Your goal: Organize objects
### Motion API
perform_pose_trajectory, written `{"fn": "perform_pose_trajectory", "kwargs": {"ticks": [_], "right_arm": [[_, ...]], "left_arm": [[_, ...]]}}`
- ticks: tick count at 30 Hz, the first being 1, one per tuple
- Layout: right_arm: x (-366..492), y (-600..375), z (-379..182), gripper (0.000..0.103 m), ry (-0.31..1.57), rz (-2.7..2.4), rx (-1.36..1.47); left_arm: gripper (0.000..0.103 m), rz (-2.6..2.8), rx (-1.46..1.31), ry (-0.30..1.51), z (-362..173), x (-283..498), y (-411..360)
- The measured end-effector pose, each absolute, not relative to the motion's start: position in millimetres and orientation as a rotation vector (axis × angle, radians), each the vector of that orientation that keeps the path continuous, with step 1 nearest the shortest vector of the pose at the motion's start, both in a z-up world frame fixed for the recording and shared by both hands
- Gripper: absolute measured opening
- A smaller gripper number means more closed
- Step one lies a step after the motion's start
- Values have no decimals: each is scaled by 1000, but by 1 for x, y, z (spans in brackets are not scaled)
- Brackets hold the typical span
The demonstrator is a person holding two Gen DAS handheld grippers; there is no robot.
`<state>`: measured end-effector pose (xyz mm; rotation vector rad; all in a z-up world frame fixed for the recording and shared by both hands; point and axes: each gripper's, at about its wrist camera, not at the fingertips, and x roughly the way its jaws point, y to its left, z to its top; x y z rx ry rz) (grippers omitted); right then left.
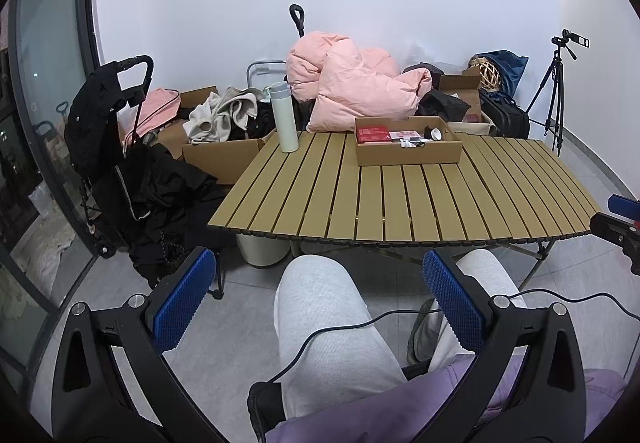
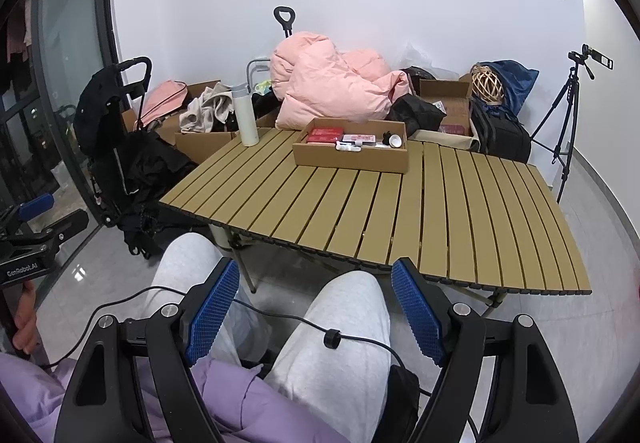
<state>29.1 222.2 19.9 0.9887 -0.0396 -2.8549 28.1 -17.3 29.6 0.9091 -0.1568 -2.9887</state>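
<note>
A shallow cardboard box (image 1: 408,154) (image 2: 352,158) sits at the far side of the slatted table (image 1: 400,203) (image 2: 400,211). It holds a red packet (image 1: 372,134) (image 2: 325,134), a pink card and several small items. A white bottle (image 1: 283,117) (image 2: 245,114) stands upright at the table's far left corner. My left gripper (image 1: 320,303) is open and empty, held over the person's knees short of the table. My right gripper (image 2: 316,311) is open and empty in the same way. Each gripper shows at the edge of the other's view.
Behind the table lie a pink duvet (image 1: 352,83) (image 2: 328,83), cardboard boxes of clothes (image 1: 224,123), a black stroller (image 1: 116,147) at the left, and bags. A tripod with a camera (image 1: 556,91) (image 2: 572,103) stands at the right. A cable crosses the person's grey trousers (image 1: 328,323).
</note>
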Motion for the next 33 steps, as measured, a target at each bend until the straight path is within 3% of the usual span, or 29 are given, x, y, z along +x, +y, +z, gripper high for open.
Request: {"fn": "perform_pose_trajectory", "kwargs": {"ticks": [33], "right_arm": [[28, 229, 17, 82, -53, -2871, 1002]], "left_arm": [[103, -2974, 968, -145, 25, 23, -16]]}}
